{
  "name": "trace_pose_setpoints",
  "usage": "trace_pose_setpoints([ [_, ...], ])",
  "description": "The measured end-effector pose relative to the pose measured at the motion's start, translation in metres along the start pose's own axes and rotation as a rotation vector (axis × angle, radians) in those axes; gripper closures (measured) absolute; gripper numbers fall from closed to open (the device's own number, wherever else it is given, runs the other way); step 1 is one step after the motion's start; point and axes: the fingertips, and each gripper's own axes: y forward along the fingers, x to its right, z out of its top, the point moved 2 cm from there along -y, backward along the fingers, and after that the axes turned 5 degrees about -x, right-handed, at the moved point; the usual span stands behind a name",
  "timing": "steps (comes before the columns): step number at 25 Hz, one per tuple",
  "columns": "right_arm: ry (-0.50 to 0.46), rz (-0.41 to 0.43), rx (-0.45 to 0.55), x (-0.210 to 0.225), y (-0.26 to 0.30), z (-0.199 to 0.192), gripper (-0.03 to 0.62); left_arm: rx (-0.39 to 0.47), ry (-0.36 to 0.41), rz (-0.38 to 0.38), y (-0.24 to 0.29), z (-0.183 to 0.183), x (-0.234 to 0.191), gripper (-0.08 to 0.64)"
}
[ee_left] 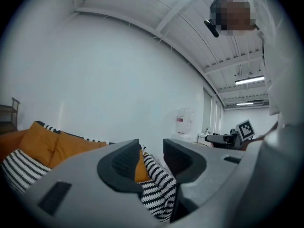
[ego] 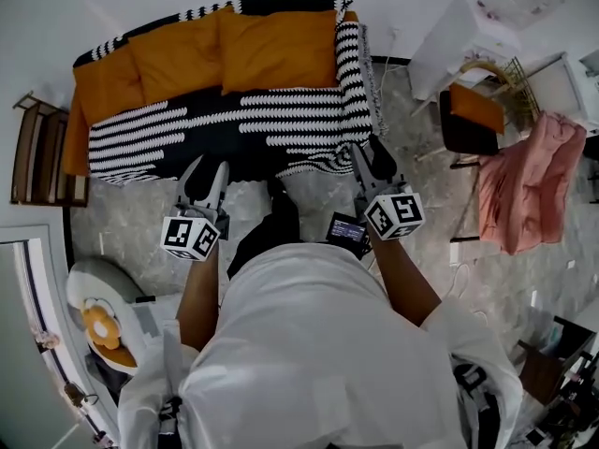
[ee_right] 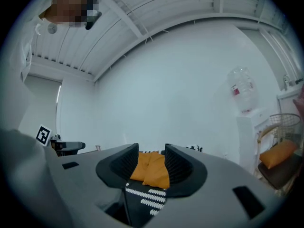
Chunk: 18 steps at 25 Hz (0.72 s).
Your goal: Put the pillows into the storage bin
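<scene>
Three orange pillows lean in a row along the back of a sofa draped in a black-and-white striped cover [ego: 234, 129]: a left pillow [ego: 108, 87], a middle pillow [ego: 178, 54] and a right pillow [ego: 279, 50]. My left gripper [ego: 206, 178] hangs in front of the sofa's near edge, open, with nothing between its fingers. My right gripper [ego: 372, 160] is at the sofa's front right corner, also open and empty. The left gripper view shows its gripper [ee_left: 151, 158] facing the pillows [ee_left: 52, 144]. The right gripper view shows its gripper [ee_right: 151, 163] pointing at the pillows [ee_right: 152, 172]. No storage bin is plainly in view.
A chair with an orange cushion [ego: 477, 108] and a pink cloth [ego: 529, 181] stand to the right. Behind them is a white cabinet [ego: 459, 40]. A wooden shelf [ego: 37, 152] is left of the sofa. A white and orange object [ego: 98, 316] sits on the floor at lower left.
</scene>
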Motion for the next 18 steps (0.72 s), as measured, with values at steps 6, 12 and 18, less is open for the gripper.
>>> trace_pose_setpoints([
  [6,-0.005,0.006,-0.016,0.013,0.075,0.021,0.402,0.0,-0.013,-0.01,0.064,0.021,-0.054,0.397],
  [12,-0.037,0.011,-0.072,0.03,0.158,0.031,0.393,-0.022,-0.043,-0.002,0.124,0.03,-0.122,0.397],
  [18,-0.032,-0.007,-0.126,0.045,0.232,0.028,0.368,-0.066,-0.063,-0.013,0.176,0.031,-0.185,0.39],
])
